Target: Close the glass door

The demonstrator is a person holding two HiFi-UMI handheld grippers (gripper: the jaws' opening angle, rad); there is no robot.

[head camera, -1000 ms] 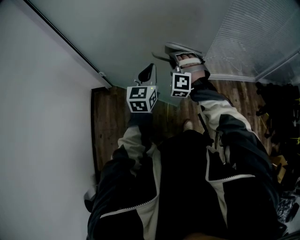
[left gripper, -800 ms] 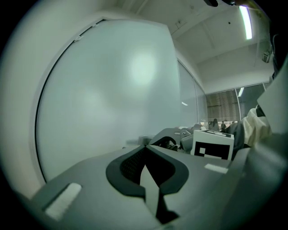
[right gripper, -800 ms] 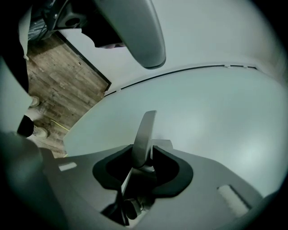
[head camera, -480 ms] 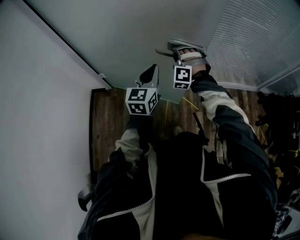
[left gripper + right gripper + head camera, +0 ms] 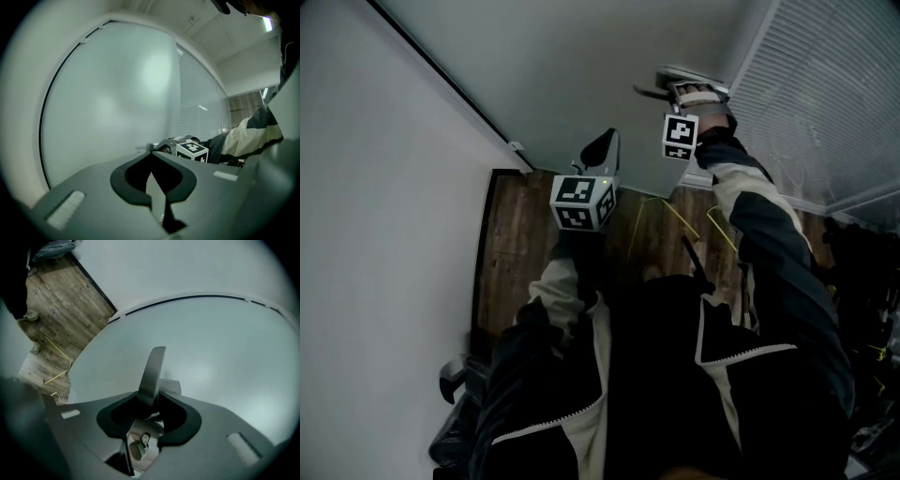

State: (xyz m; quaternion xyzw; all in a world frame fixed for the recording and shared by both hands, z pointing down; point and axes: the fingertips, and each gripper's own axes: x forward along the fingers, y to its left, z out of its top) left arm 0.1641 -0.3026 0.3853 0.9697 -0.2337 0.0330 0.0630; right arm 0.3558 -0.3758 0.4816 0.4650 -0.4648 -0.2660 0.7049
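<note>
- Glass door (image 5: pixel 581 66), frosted and pale, is seen across the top of the head view, with a white wall (image 5: pixel 375 234) at its left and a ribbed panel (image 5: pixel 834 94) at its right.
- A metal lever handle (image 5: pixel 151 369) is mounted on the door near the edge next to the panel.
- The right tongs (image 5: pixel 149 401) are closed on the handle, which is gripped between the two dark pads at arm's reach.
- The left tongs (image 5: pixel 598 148) are held lower and nearer the body, pointed at the door, with only a narrow slit left between the jaws and nothing caught in them.
- Whether the left tongs touch the glass cannot be told.
- Wood floor (image 5: pixel 525 244) is seen below the door's lower edge.
</note>
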